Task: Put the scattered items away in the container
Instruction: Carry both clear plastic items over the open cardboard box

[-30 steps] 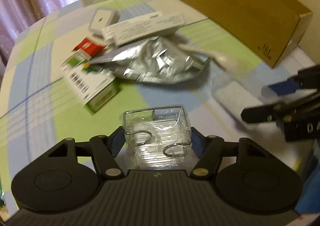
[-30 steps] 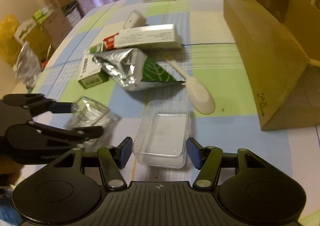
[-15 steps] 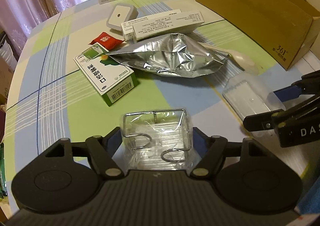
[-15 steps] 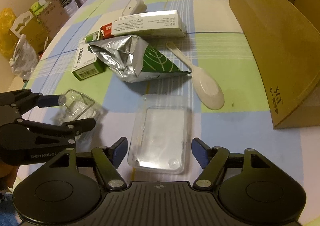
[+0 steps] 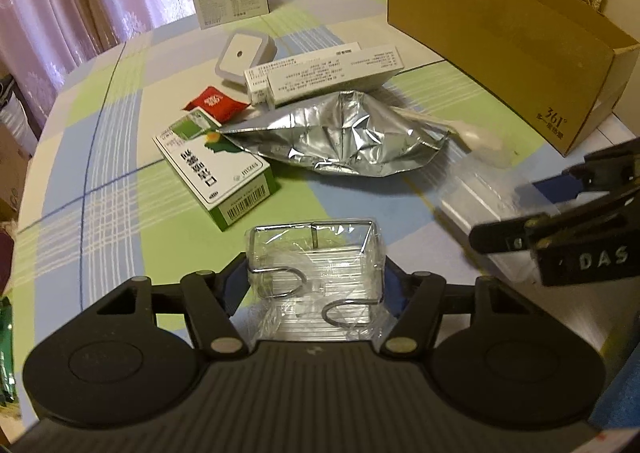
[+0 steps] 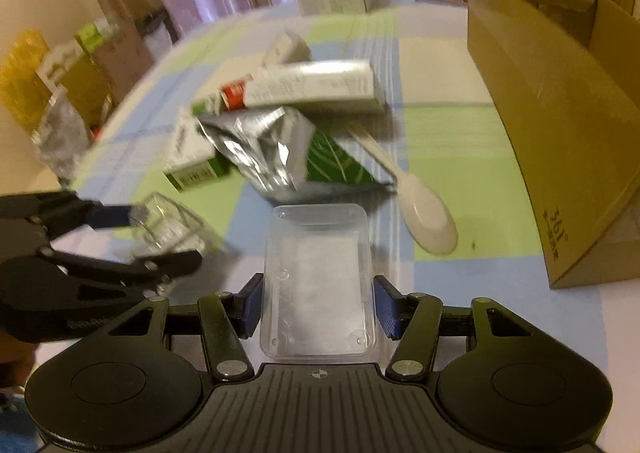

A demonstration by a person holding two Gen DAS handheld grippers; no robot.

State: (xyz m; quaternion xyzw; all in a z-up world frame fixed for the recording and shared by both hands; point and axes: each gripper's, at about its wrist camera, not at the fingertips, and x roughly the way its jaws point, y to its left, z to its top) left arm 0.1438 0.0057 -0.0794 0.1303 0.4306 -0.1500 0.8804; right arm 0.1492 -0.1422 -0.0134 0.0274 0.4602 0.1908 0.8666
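Wire rack (image 5: 314, 259) between closing left gripper (image 5: 313, 287)

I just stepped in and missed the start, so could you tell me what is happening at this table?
A person is tidying clutter with two handheld grippers. The left gripper is closing on a plastic-wrapped wire holder, the right gripper on a clear plastic tray. The cardboard box waits beyond the table's other items.

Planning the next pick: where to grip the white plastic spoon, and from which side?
Grip the white spoon by its thin handle, coming from above with fingers across it. It lies flat on the tablecloth; the bowl end is wide, and the handle's tip runs beside the foil bag.
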